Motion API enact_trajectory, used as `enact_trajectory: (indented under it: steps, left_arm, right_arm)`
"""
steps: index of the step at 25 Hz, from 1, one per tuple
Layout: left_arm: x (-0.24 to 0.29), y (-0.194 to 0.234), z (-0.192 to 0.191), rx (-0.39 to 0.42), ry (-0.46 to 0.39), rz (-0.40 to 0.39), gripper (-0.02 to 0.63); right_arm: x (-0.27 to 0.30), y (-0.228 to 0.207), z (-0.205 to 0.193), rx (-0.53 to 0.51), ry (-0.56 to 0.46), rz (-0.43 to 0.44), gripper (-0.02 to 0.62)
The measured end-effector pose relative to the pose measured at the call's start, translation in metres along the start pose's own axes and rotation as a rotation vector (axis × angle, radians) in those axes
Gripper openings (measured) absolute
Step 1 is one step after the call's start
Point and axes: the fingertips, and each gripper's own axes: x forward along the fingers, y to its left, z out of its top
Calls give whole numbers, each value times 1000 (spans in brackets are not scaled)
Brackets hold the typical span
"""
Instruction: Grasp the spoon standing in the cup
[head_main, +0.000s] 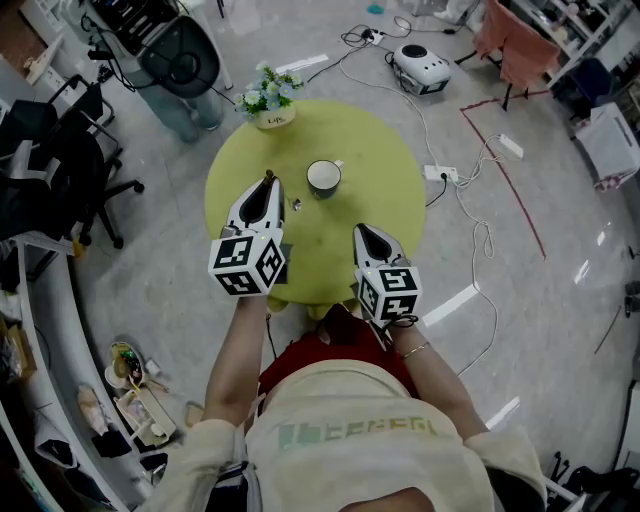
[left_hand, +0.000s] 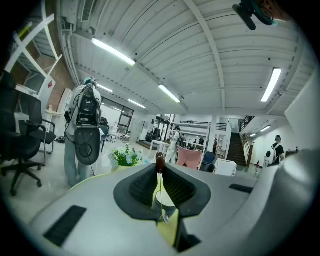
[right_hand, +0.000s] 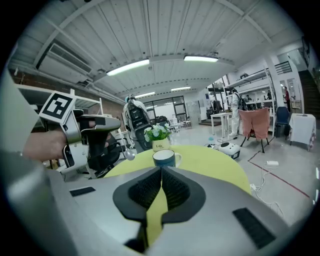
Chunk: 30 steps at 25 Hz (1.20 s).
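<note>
A white cup (head_main: 323, 177) with a dark rim stands near the middle of the round yellow-green table (head_main: 380, 160); no spoon shows in it. My left gripper (head_main: 268, 182) hovers left of the cup, shut on a thin metal spoon (head_main: 295, 204). In the left gripper view the spoon (left_hand: 160, 190) runs between the closed jaws, brown handle tip up, bowl down, with the cup (left_hand: 167, 199) behind it. My right gripper (head_main: 362, 232) sits nearer the table's front edge, jaws closed on nothing. In the right gripper view the cup (right_hand: 163, 158) stands straight ahead, and the spoon's bowl (right_hand: 129, 156) hangs from the left gripper (right_hand: 85, 145).
A small pot of white flowers (head_main: 272, 100) stands at the table's far edge. Black office chairs (head_main: 60, 170) and a person with a backpack (head_main: 180, 60) are to the left. Cables, a power strip (head_main: 440, 173) and a white floor robot (head_main: 420, 66) lie on the floor beyond.
</note>
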Motion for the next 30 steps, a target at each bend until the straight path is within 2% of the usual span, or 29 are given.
enact_trajectory:
  steps: [30]
  left_arm:
    - [-76, 8, -56, -27, 107, 8, 49]
  right_arm:
    - [-34, 40, -24, -10, -9, -21, 37]
